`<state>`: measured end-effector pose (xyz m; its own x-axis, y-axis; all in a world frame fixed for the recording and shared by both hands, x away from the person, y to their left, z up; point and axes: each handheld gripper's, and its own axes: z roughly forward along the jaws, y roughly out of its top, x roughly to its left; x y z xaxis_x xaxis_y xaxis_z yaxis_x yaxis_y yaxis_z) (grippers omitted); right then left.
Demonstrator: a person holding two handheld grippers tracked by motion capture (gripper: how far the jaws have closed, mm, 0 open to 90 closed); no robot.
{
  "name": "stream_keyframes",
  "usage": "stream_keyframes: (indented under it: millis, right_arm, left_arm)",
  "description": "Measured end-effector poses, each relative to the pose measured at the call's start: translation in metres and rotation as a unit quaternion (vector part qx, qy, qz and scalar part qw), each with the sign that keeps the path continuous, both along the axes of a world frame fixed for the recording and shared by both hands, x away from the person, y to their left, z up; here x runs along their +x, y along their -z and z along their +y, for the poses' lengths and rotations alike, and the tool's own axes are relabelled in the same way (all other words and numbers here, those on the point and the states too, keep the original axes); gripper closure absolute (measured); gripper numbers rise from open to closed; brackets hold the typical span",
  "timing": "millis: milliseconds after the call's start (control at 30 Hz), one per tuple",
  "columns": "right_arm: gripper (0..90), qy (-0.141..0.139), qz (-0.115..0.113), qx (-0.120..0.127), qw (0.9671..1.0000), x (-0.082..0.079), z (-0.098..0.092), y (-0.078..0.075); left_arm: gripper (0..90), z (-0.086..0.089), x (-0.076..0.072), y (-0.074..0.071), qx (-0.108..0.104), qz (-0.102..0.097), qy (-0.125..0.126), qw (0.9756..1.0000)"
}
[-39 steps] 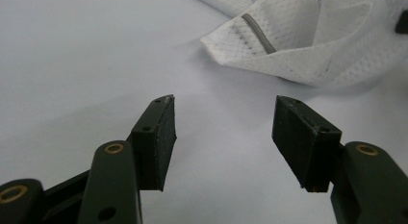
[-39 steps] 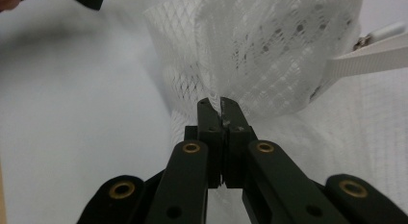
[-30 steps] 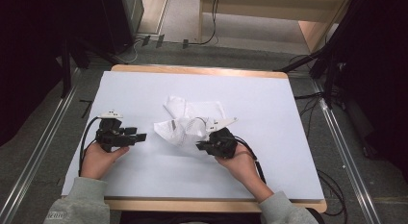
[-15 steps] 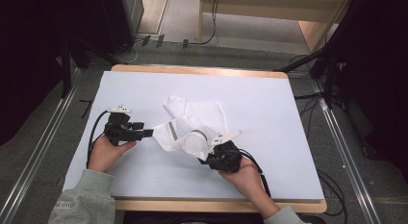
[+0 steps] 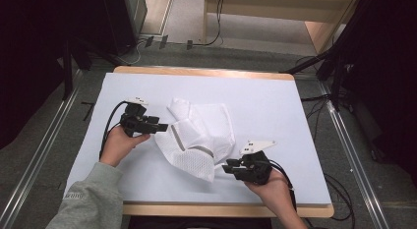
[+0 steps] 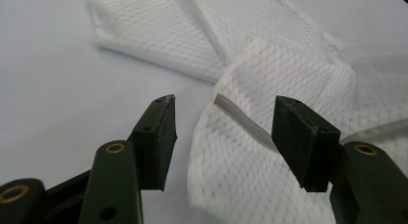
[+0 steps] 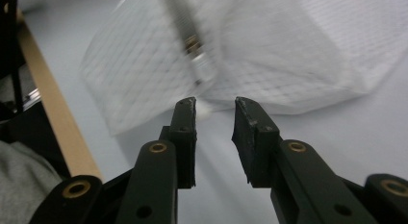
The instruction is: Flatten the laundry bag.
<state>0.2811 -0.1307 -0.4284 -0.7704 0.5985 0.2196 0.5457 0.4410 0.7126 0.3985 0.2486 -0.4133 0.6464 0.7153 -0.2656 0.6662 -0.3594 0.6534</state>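
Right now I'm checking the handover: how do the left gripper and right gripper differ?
The left gripper stands wide open around the white mesh bag's edge; the right gripper, whose jaws have just been opening, shows a narrower gap and sits clear of the bag. Neither pinches it.

No readable text, label, brand or number anywhere — none on the mesh bag (image 5: 196, 140), none on the table (image 5: 275, 106).

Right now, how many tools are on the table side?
2: left tool at the white mesh bag's left edge; right tool just off its near-right corner.
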Motion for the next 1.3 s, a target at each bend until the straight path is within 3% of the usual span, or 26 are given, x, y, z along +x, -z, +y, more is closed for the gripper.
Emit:
stream_keyframes:
  millis: [233,433,567,667,800,900,1300]
  right_arm:
    - [71.8,0.038,0.000,0.007,0.9993,0.024,-0.016,0.001]
    - [71.3,0.060,-0.003,0.010,0.9981,0.044,-0.020,0.004]
    - [70.3,0.077,-0.006,0.009,0.9970,0.059,-0.022,0.005]
    - [68.6,0.085,-0.009,0.005,0.9964,0.075,-0.021,0.009]
    - [65.6,0.098,-0.007,-0.004,0.9952,0.095,-0.015,0.018]
    - [62.6,0.108,-0.007,-0.012,0.9941,0.109,-0.011,0.023]
    - [59.1,0.124,0.000,-0.028,0.9919,0.143,0.004,0.034]
  left_arm:
    - [42.1,-0.023,0.013,0.005,0.007,0.006,0.019,0.9998]
    - [42.5,-0.034,0.022,0.013,0.014,0.012,0.030,0.9994]
    - [45.6,-0.037,0.024,0.019,0.017,0.027,0.033,0.9990]
    - [54.3,-0.039,0.023,0.023,0.032,0.039,0.035,0.9981]
    - [73.3,-0.038,0.022,0.028,0.022,0.059,0.043,0.9971]
    - [83.7,-0.038,0.020,0.029,0.029,0.063,0.053,0.9962]
    - [87.8,-0.018,0.000,0.016,0.011,0.052,0.048,0.9975]
